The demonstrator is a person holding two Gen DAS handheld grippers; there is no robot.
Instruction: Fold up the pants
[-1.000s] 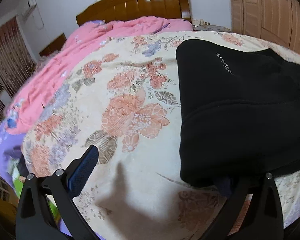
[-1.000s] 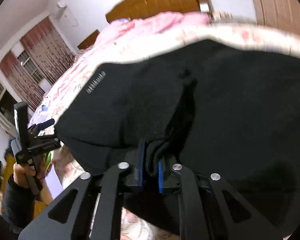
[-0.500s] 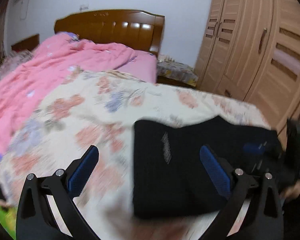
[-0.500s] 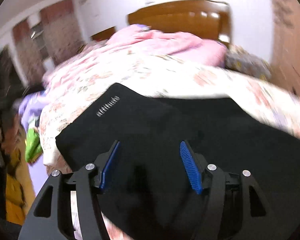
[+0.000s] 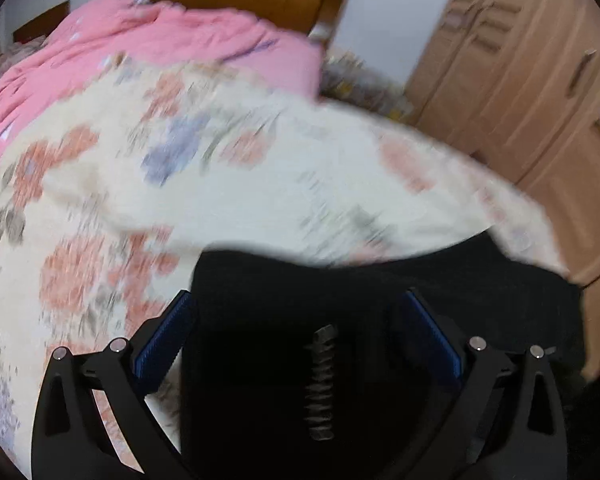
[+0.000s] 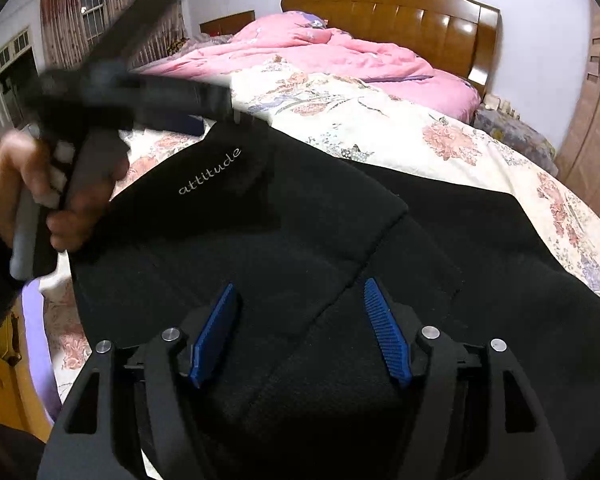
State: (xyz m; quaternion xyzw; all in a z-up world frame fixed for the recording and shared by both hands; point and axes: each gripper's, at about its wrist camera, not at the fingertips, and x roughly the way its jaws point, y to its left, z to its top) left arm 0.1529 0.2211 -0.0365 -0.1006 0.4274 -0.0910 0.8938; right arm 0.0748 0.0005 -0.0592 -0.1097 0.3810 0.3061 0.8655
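Since a second ago the right gripper (image 6: 302, 330) has let go of the black pants (image 6: 300, 240): then its blue pads were pinched on a bunch of the cloth, now its jaws stand wide apart over the fabric with nothing between them. Over the same time the left gripper (image 5: 300, 334) has swung in from the bare floral quilt (image 5: 220, 200) and now hovers over the left end of the pants, jaws likewise spread wide and holding nothing.

From the right wrist, the pants lie folded on the quilt near the foot of the bed, an upper layer bearing the word "attitude" lying over a lower layer that spreads out to the right. A fold edge runs diagonally down between the right gripper's pads (image 6: 384, 334). The left wrist view is motion-blurred, so whether its pads (image 5: 162, 336) touch the cloth is hard to say. A pink duvet (image 6: 340, 56) lies bunched towards the wooden headboard (image 6: 400, 12), and a wardrobe (image 5: 540, 80) stands to the right of the bed.
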